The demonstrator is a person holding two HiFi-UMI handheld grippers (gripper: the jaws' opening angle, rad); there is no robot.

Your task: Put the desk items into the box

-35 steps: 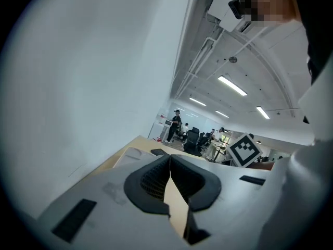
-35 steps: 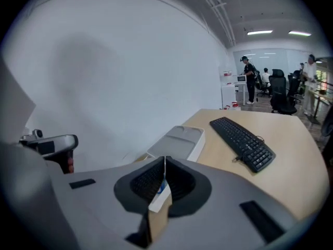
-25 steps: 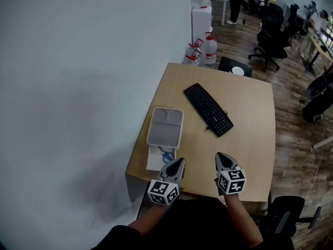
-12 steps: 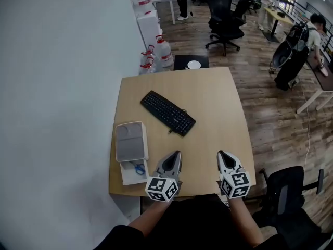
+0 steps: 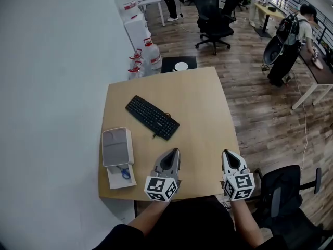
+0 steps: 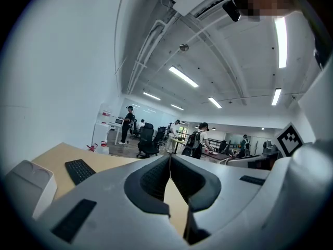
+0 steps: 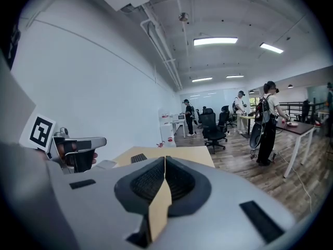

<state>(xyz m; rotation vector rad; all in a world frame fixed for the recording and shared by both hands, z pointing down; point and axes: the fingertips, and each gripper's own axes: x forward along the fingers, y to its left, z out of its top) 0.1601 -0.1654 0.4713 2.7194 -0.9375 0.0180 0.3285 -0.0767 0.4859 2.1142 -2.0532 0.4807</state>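
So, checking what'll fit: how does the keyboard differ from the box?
The keyboard is black, the box white, partly under a grey lid. The keyboard is long and flat, diagonal on the desk; the box is shorter, at its left edge. Both rest there untouched.

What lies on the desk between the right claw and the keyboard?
Nothing. In the head view, only bare desk separates the right claw from the keyboard.

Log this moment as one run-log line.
left gripper: shut, empty | right gripper: shut, empty | keyboard: on desk | box: lid partly on, scissors inside
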